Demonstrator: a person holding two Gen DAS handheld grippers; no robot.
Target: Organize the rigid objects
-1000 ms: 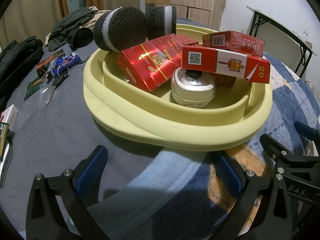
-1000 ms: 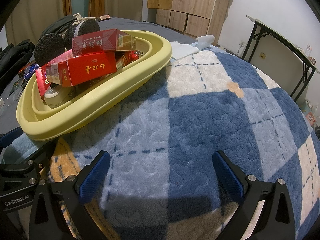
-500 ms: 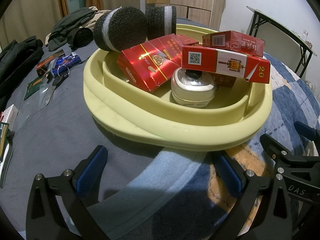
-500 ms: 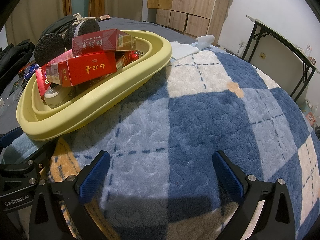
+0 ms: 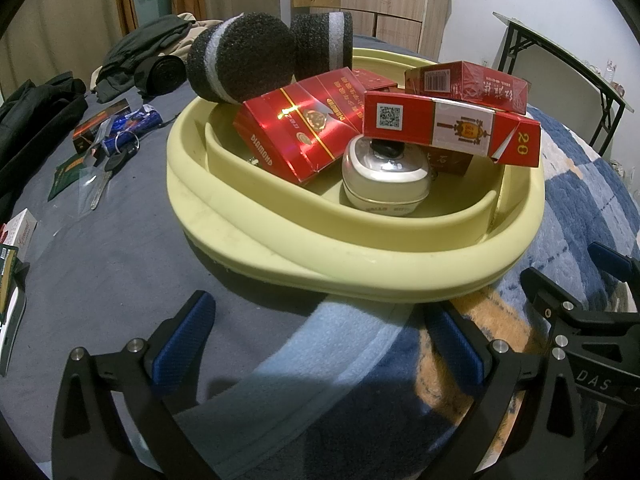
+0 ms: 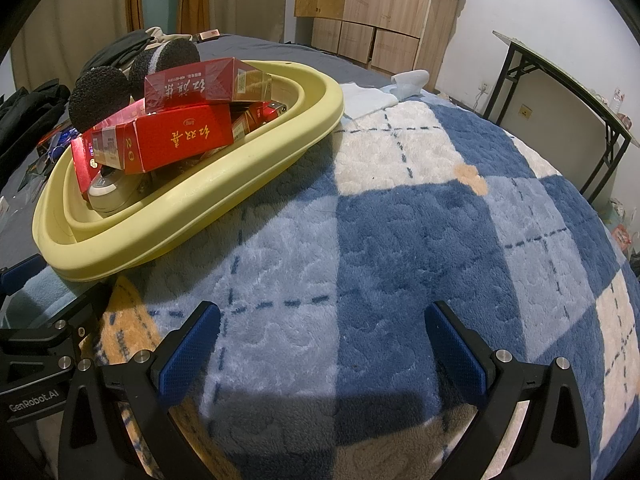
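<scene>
No change is recorded between the earlier views and the present ones. The left hand-held gripper [image 5: 320,336] and right hand-held gripper [image 6: 322,340] are shown at the same spread, and the yellow basin [image 5: 360,264] with its red boxes [image 5: 448,130] is framed identically.

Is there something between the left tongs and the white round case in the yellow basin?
Yes. The near rim of the yellow basin rises between the open left tongs and the white round case. A red box also rests across the top of the case.
</scene>
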